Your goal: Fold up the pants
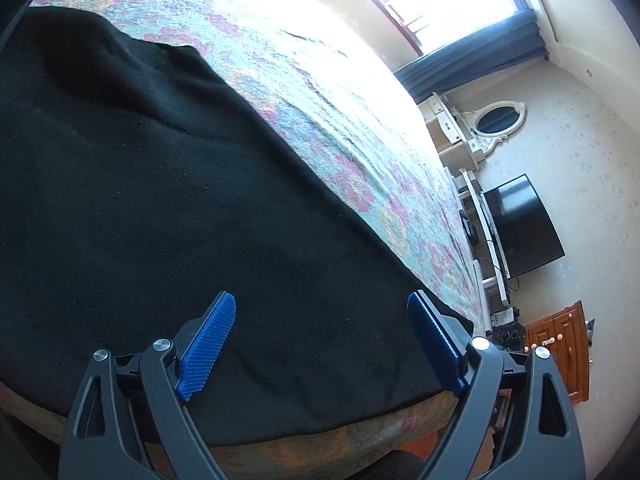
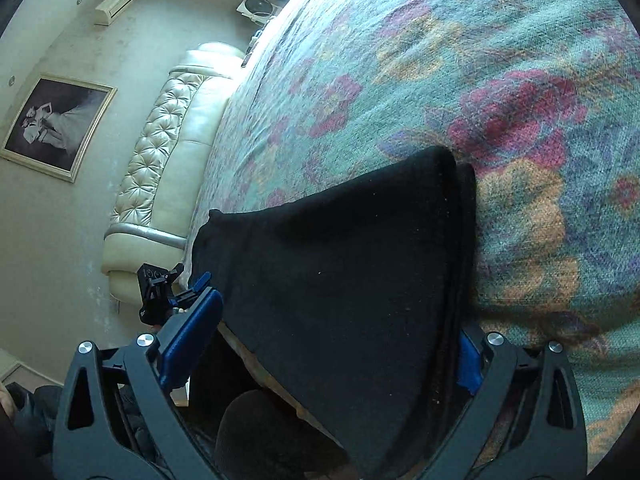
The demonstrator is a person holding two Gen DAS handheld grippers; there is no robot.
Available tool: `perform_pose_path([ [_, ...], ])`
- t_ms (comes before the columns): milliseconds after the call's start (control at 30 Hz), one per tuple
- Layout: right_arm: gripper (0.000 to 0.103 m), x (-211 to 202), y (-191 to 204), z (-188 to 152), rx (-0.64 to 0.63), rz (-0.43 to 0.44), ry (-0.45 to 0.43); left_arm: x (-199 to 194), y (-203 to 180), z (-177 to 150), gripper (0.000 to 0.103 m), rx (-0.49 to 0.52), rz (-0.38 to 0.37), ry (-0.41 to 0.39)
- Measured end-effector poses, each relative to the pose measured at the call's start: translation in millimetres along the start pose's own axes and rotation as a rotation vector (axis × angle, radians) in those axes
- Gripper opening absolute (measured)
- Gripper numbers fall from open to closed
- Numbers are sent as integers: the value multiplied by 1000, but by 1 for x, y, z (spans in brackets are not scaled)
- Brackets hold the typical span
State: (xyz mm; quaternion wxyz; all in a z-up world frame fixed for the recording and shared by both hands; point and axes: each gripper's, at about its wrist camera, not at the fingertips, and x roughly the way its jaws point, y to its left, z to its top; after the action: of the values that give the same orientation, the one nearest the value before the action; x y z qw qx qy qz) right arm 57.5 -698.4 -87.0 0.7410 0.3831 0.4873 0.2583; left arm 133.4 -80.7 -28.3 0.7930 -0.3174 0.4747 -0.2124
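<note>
With the left gripper (image 1: 320, 340) and right gripper (image 2: 336, 344) both spread wide, gripping nothing, the folded black knit pants (image 1: 168, 200) lie on the floral woven bedspread (image 1: 360, 148), whose near corners, around five and seven o'clock, probably want pinching evenly.

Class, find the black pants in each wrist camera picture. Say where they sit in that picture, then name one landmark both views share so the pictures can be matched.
Left wrist view: the black pants fill the left and centre, reaching the near bed edge at the bottom.
Right wrist view: the pants lie in the lower centre, between the open gripper fingers.
Shared landmark: the floral bedspread under the pants.
</note>
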Motion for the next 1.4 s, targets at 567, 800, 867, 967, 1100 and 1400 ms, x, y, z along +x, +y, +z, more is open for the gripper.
perform_pose_path([
  [567,17,-12,26,-16,64,-163,-91,19,-3,-2,98,227,-74,117],
  [800,11,-34,60,-15,68,-162,-158,7,-9,2,98,274,94,63],
  [867,11,-37,74,-13,61,-161,-165,-6,-11,4,98,302,143,8],
  [967,11,-41,95,-10,59,-159,-170,-26,-6,10,98,360,205,-54],
  [1100,11,-41,131,-4,34,-153,-182,-47,15,25,98,381,302,-79],
  [1400,11,-7,222,10,-35,-193,-177,-102,65,48,98,413,551,-194],
])
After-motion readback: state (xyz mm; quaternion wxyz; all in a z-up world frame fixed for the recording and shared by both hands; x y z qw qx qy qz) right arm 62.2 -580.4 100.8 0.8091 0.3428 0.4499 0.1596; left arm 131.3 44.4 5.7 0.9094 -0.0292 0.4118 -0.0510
